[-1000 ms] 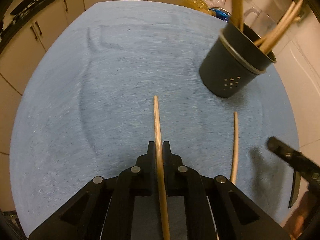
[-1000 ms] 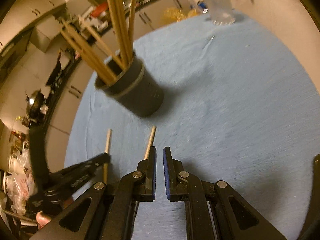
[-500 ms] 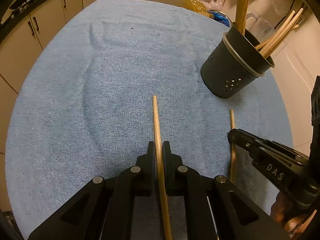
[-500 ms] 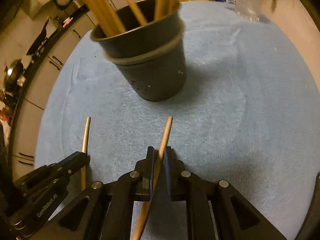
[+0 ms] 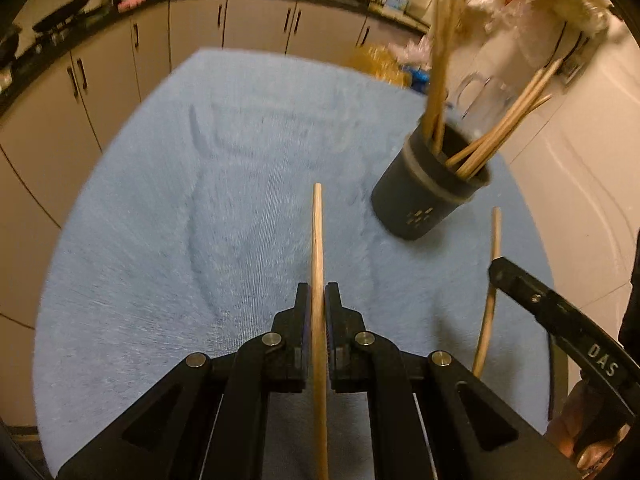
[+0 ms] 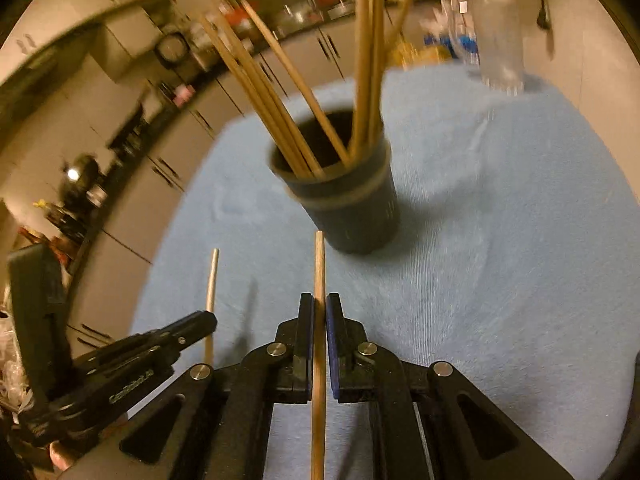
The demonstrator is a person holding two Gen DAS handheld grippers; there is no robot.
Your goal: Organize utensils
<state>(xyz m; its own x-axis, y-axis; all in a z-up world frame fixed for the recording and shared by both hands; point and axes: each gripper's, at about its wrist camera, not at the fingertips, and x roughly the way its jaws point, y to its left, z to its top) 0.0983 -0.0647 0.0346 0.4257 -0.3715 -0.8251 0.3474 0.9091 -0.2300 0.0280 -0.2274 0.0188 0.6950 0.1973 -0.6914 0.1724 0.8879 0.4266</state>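
On a blue towel (image 5: 168,240), the dark holder (image 6: 352,208) already stands full of chopsticks. The left gripper (image 5: 316,312) and right gripper (image 6: 319,316) each pinch one chopstick, neither yet dropped in.

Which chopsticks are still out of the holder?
Two: the chopstick clamped in the left gripper, and the one in the right gripper. The others stand in the dark holder.

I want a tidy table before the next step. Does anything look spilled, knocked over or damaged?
Nothing stands out. The dark holder stands upright on the blue cloth, chopsticks inside, and each gripper clamps one chopstick.
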